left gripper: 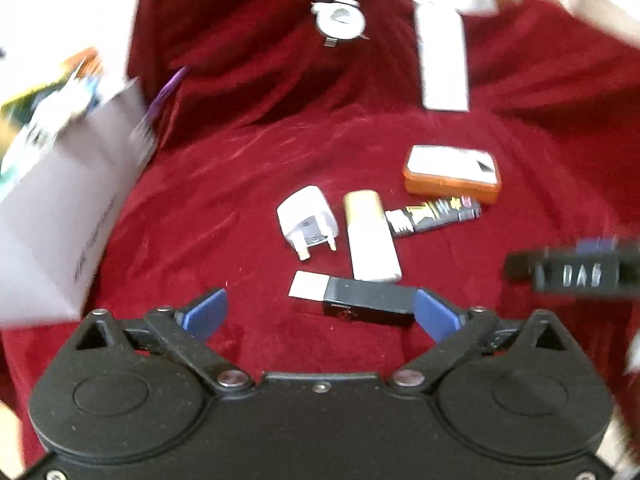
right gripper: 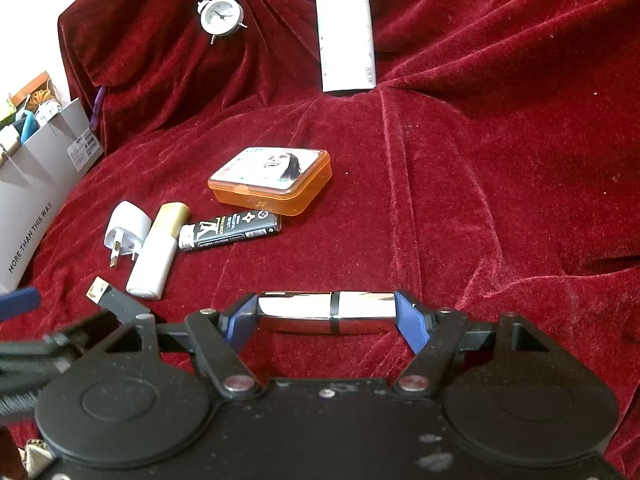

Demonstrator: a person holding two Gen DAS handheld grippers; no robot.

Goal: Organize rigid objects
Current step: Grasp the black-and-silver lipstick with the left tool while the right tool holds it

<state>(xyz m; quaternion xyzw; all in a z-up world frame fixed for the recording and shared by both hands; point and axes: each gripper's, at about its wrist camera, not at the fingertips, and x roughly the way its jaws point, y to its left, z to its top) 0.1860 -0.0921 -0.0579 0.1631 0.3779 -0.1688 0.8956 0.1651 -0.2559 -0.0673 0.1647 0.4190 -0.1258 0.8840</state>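
On a red velvet cloth lie a black USB stick (left gripper: 362,297), a white plug adapter (left gripper: 306,220), a white tube with a gold cap (left gripper: 370,236), a black lighter (left gripper: 434,216) and an orange lidded box (left gripper: 452,174). My left gripper (left gripper: 320,312) is open, its right pad touching the stick's end. My right gripper (right gripper: 324,316) is shut on a shiny silver tube (right gripper: 324,310), held lengthwise between the pads just above the cloth. The stick (right gripper: 116,302), adapter (right gripper: 126,230), white tube (right gripper: 156,252), lighter (right gripper: 230,230) and orange box (right gripper: 272,178) show left of it.
A grey cardboard box (right gripper: 36,184) holding small items stands at the left edge. A white alarm clock (right gripper: 220,14) and a white bottle (right gripper: 346,36) rest against the cloth at the back. The right gripper (left gripper: 576,272) shows blurred in the left view.
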